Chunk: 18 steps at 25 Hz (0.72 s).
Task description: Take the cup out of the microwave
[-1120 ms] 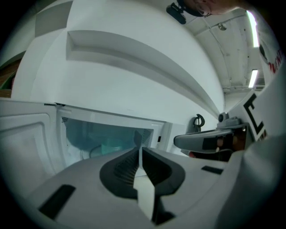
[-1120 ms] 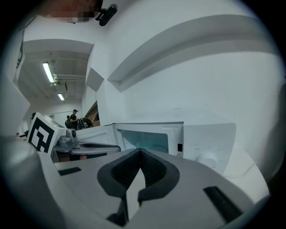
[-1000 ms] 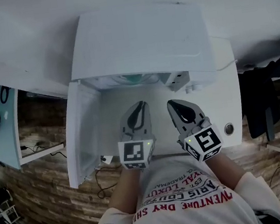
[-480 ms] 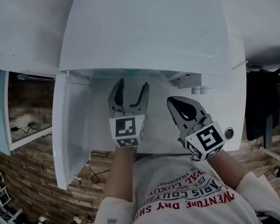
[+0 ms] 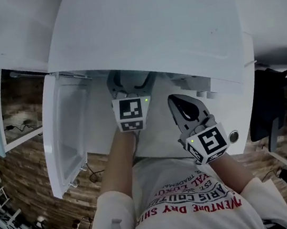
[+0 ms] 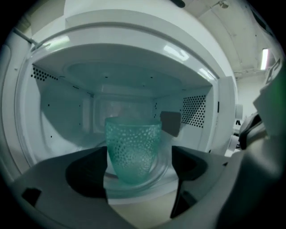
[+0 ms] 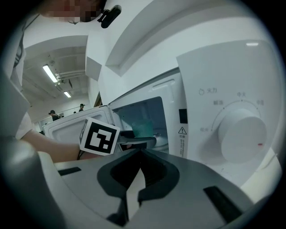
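A teal dimpled glass cup [image 6: 132,150] stands upright on the glass turntable [image 6: 163,172] inside the white microwave [image 5: 142,31]. My left gripper [image 6: 139,154] reaches into the oven's mouth, and its jaws are opening. The cup shows between them, and the pads do not touch it. In the head view the left gripper [image 5: 130,84] is half hidden under the microwave's top, with only its marker cube [image 5: 131,114] plain. My right gripper [image 5: 176,103] is shut and empty, hanging in front of the control panel. From the right gripper [image 7: 140,150] view, the cup [image 7: 143,129] shows past the left gripper's cube [image 7: 99,136].
The microwave door [image 5: 63,134] is swung wide open to the left. A large white dial [image 7: 243,132] sits on the panel at the right. The microwave stands on a white counter [image 5: 239,113]. Beside it is wood flooring [image 5: 30,176], and a dark chair [image 5: 271,113] stands at the right.
The left gripper went forward into the microwave's mouth and its jaws went from shut to wide open. The right gripper stayed shut and sank a little.
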### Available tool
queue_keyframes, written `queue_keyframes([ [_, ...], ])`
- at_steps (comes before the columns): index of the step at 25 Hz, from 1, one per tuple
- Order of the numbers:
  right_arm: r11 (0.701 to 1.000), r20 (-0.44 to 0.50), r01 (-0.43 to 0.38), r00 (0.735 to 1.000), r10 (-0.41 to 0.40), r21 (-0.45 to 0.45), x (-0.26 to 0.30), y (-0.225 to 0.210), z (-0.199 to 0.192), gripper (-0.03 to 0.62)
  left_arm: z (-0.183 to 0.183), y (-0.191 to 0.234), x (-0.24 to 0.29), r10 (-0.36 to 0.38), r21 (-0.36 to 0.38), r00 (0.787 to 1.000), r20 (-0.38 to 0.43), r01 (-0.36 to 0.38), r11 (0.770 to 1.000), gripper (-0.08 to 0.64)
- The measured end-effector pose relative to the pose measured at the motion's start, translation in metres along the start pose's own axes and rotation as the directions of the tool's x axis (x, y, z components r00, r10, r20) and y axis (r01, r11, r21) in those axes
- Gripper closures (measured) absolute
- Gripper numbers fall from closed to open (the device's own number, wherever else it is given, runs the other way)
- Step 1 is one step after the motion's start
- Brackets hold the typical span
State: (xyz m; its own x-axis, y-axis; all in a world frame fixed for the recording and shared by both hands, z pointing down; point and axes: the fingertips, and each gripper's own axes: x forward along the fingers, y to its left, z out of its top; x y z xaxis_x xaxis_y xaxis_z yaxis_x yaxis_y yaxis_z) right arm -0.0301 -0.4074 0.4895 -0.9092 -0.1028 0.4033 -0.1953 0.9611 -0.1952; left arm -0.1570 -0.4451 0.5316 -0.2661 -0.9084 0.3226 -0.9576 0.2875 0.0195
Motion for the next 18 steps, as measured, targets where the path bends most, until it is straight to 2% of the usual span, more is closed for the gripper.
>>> queue_keyframes([
  [5,1.0,-0.011,-0.008,1.0,0.008,-0.005,0.003,0.002,-0.004,0.588,0.001,0.01,0.012,0.04,-0.059,0.999,-0.005,-0.04,0.997,0.132],
  [10,0.999,-0.019,0.037,0.999,-0.036,0.026,0.001,-0.01,-0.008,0.588,0.004,0.008,0.023,0.036,-0.016,0.999,-0.013,-0.036,0.999,0.132],
  [14,0.999,-0.013,0.046,0.999,-0.045,0.017,0.0,-0.014,-0.005,0.588,0.003,0.014,0.025,0.075,-0.001,0.997,-0.03,-0.075,0.997,0.139],
  [16,0.999,-0.015,0.048,0.999,-0.048,0.012,-0.001,-0.015,-0.004,0.588,0.001,0.016,0.025,0.081,0.013,0.996,-0.046,-0.081,0.997,0.189],
  [18,0.999,-0.02,0.052,0.998,-0.052,0.012,-0.001,-0.015,-0.005,0.588,0.0,0.015,0.025,0.072,0.013,0.996,-0.051,-0.072,0.997,0.19],
])
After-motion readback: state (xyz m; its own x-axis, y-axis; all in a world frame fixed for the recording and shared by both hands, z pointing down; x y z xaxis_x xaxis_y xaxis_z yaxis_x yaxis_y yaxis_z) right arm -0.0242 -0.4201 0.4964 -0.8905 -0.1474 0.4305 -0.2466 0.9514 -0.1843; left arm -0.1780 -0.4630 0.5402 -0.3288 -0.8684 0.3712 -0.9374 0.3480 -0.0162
